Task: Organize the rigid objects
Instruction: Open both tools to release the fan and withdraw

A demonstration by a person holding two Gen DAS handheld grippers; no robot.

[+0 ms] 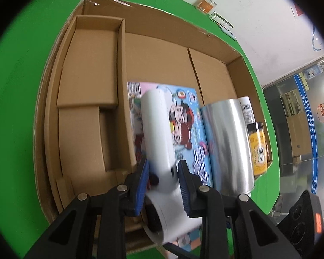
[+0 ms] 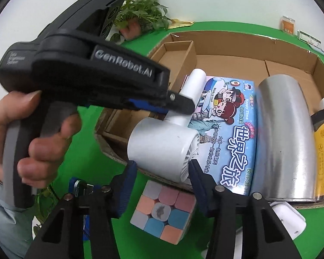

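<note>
My left gripper (image 1: 163, 172) is shut on a white hair dryer (image 1: 157, 129) at its neck, over the front of a large cardboard box (image 1: 162, 21); the right wrist view shows the left gripper (image 2: 179, 105) clamped on the dryer (image 2: 162, 144). My right gripper (image 2: 162, 172) is open with the dryer's round head between its fingers. Inside the box lie a blue cartoon game box (image 1: 196, 133), a silver cylinder (image 1: 229, 142) and a yellow-labelled bottle (image 1: 258, 146). A pastel puzzle cube (image 2: 164, 211) sits on the green table below the right gripper.
A smaller cardboard divider box (image 1: 90, 69) fills the box's left side. The green table (image 1: 21, 86) surrounds the box. A potted plant (image 2: 140, 10), an orange jar (image 1: 207, 4) and a white object (image 2: 289, 220) lie around it.
</note>
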